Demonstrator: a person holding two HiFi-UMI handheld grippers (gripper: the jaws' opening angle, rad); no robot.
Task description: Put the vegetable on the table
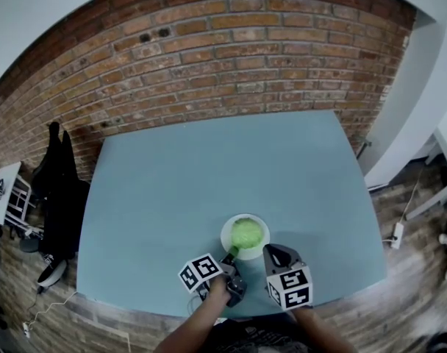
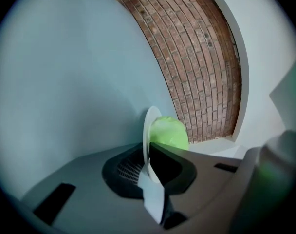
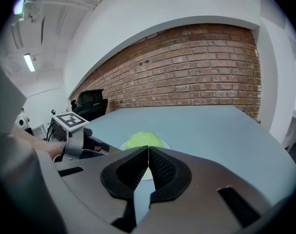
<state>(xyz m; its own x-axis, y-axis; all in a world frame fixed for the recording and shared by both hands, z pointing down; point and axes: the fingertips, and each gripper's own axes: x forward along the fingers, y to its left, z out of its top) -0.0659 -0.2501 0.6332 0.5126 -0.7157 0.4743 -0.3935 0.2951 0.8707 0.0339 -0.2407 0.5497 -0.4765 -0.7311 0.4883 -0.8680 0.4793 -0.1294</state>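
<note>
Head view, with both gripper views. Landmark: the white plate (image 1: pixel 225 235), which stood on the blue bench (image 1: pixel 209 160) near the bench's front edge. Far left of the plate, off the bench, a dark garment (image 1: pixel 58 179) hung over a chair against the brick wall (image 1: pixel 231 57). At the plate's near-left side, the left gripper (image 1: pixel 231 255) held its fingers (image 2: pixel 175 167) clamped on the plate's rim (image 2: pixel 147 130), one finger above and one below it; the left gripper view showed the rim running edge-on between them. On the plate lay the vegetable (image 1: pixel 246 234), a pale green, rounded head filling most of the dish; it had not yet been placed on the bench. At the plate's near-right side, the right gripper (image 1: pixel 267 250) pointed at the plate with its fingers (image 3: pixel 162 167) pressed together and nothing between them. Whether the tips touched the plate could not be told. Far right of the plate, beyond the bench, stood a white column (image 1: pixel 422 101).
</note>
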